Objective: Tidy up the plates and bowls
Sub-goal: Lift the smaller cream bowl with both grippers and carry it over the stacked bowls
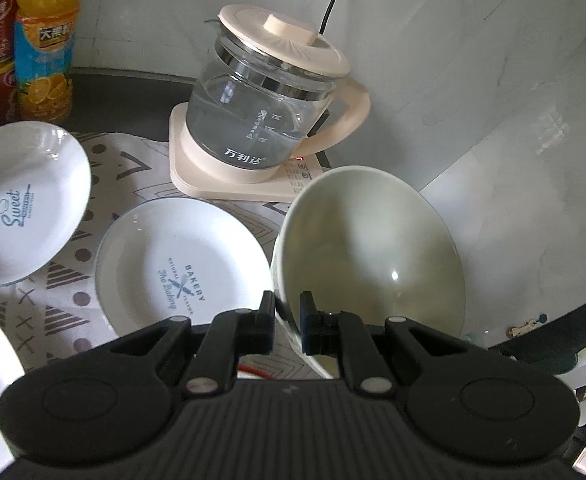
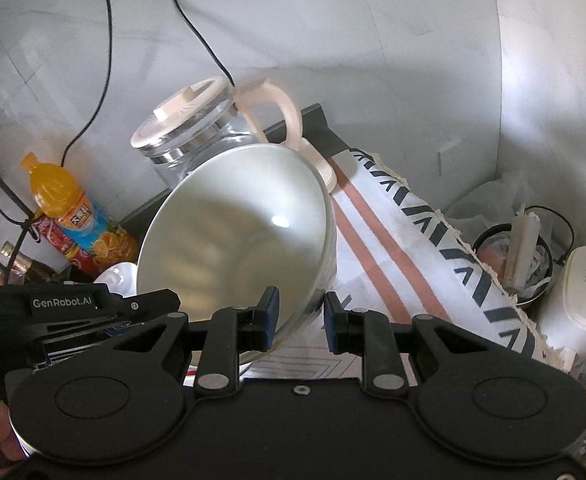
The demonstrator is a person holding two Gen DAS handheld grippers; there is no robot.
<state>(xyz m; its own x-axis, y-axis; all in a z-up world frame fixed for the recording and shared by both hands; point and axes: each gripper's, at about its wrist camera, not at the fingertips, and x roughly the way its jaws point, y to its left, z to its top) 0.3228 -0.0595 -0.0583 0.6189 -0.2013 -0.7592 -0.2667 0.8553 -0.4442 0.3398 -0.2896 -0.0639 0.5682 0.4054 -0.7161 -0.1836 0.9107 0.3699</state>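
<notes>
Just in front of the kettle [image 1: 269,96], the left hand-held gripper [image 1: 287,320] is pinching the tilted bowl [image 1: 373,248] by its rim while the right hand-held gripper [image 2: 301,320] is straddling the opposite rim, jaws spread; glazed ceramic, likely slick, heavy and breakable, best gripped at the rim.

We see our left gripper [image 1: 287,322] pinching the rim of a big pale bowl [image 1: 373,248], which is tipped up. Just left of the bowl lies a white plate [image 1: 181,268] with blue words, and farther left another plate [image 1: 21,204]. Behind the bowl stands a glass kettle [image 1: 269,104].
</notes>
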